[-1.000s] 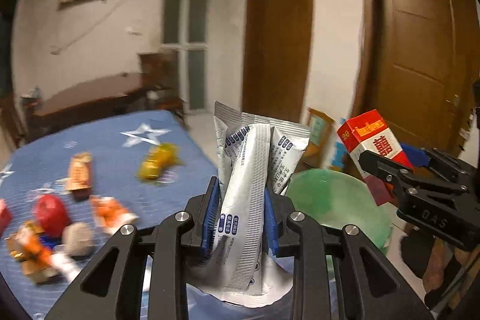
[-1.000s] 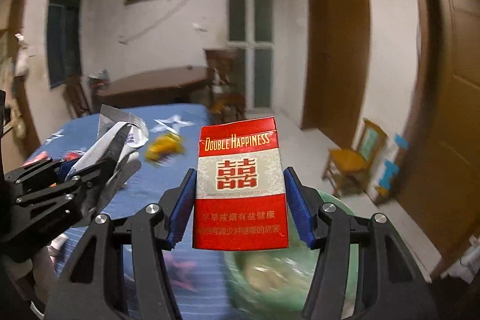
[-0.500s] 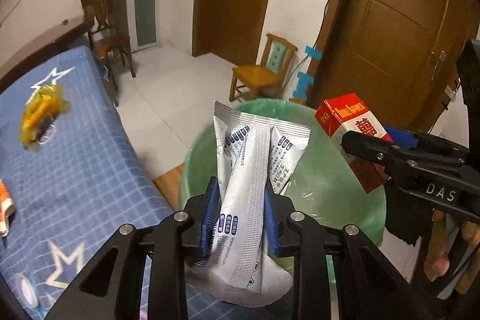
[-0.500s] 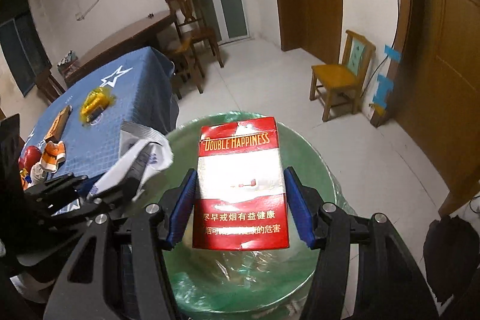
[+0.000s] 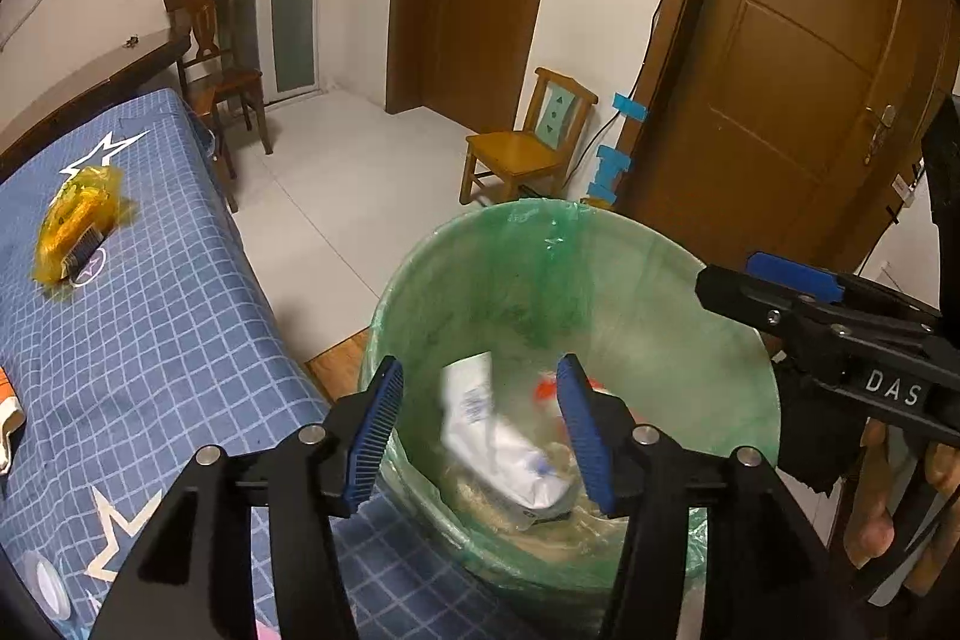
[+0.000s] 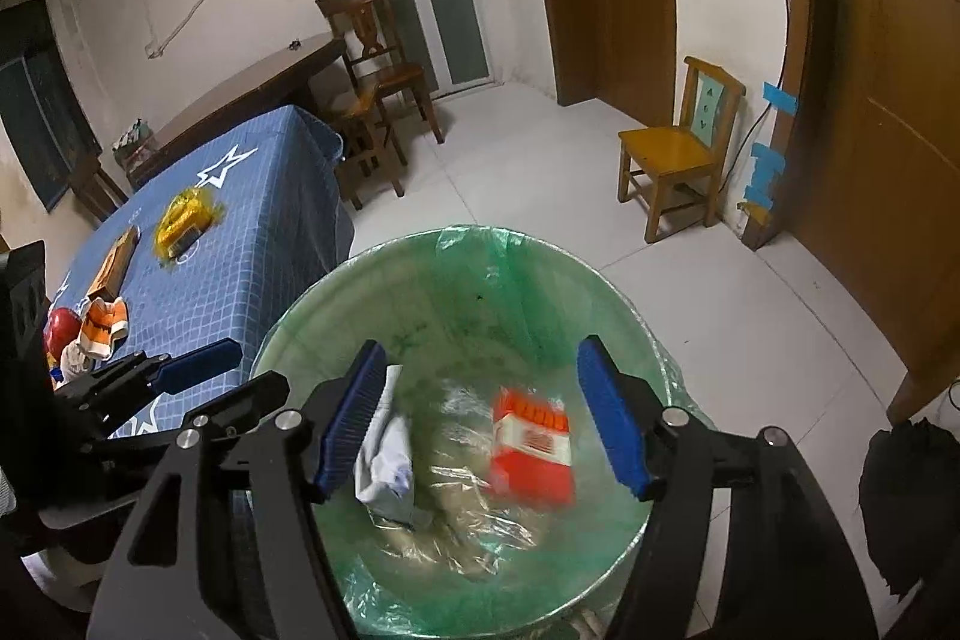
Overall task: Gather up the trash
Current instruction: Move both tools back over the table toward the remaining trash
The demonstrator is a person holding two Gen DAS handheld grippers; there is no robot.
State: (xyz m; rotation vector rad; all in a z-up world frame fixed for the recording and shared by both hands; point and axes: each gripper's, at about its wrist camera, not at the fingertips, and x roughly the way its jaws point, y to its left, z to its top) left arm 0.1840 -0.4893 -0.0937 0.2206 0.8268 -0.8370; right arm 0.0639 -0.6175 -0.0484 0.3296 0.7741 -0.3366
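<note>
- Left gripper [image 5: 477, 427] and right gripper [image 6: 489, 415]: both are held over the green-lined bin [image 6: 528, 250], fingers apart and empty.
- White pouch [image 5: 501, 439] and red cigarette pack [image 6: 531, 445]: both are seen inside the bin, blurred.
- Counter [image 6: 252, 244]: a yellow wrapper [image 6: 183, 220] near its far edge and orange wrappers [image 6: 105, 328] nearer by are judged left for collection.

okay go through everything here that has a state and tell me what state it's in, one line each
Left tongs: open, empty, over the bin.
Right tongs: open, empty, over the bin.
White pouch: inside the bin.
Red cigarette pack: inside the bin, blurred.
Bin: lined with a green bag.
Yellow wrapper: on the blue tablecloth, uncollected.
</note>
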